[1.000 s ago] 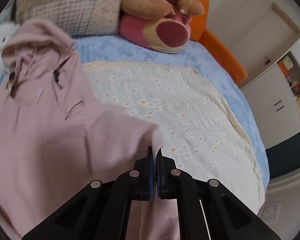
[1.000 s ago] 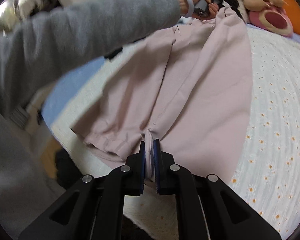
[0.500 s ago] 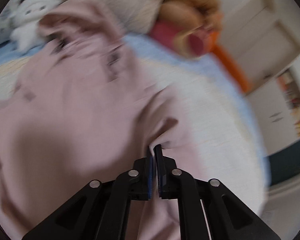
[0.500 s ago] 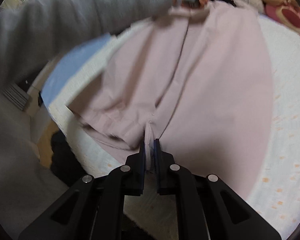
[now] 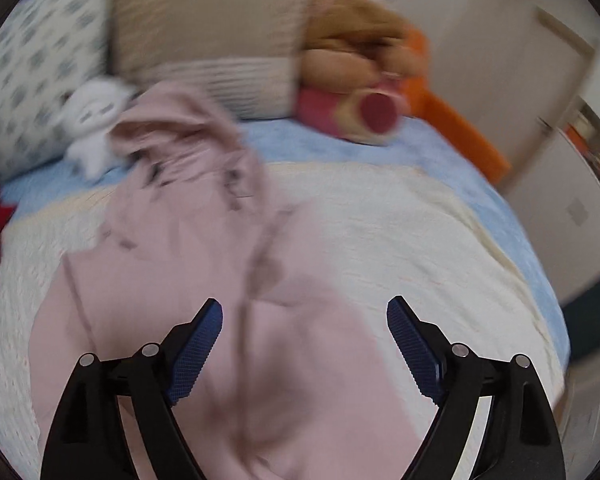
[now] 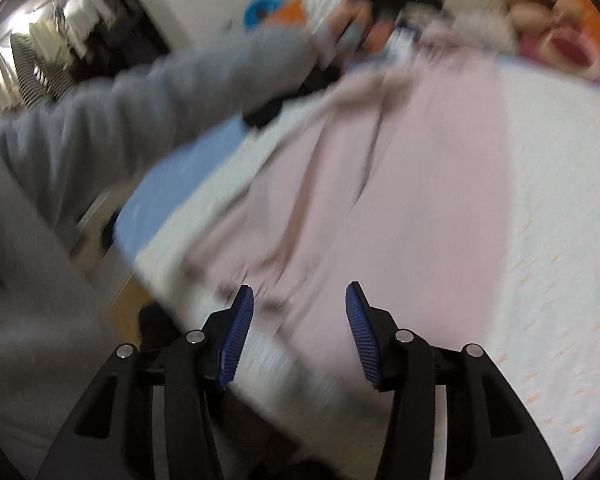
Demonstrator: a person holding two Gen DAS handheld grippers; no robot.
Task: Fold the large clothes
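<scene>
Hoodie [image 5: 204, 280] lies flat on blanket [image 5: 420, 248], hood end toward pillows [image 5: 204, 32]. My left gripper [image 5: 304, 312] hangs over its middle, right gripper [image 6: 299, 300] over the hem end near the bed edge. Plush bear [image 5: 360, 92] sits right of pillows, small plush [image 5: 92, 120] left of hood. Sleeve [image 6: 140, 112] reaches across, left of hoodie.

Both views are motion-blurred. The pink garment [image 5: 204, 288] runs off the bottom edge of the left wrist view, its lower hem hidden behind the gripper frame. The plush toys [image 5: 352, 80] are smeared beyond detail. In the right wrist view, the grey sleeve [image 6: 148, 112] hides the bed's far corner; the closet [image 6: 60, 40] contents are indistinct.
</scene>
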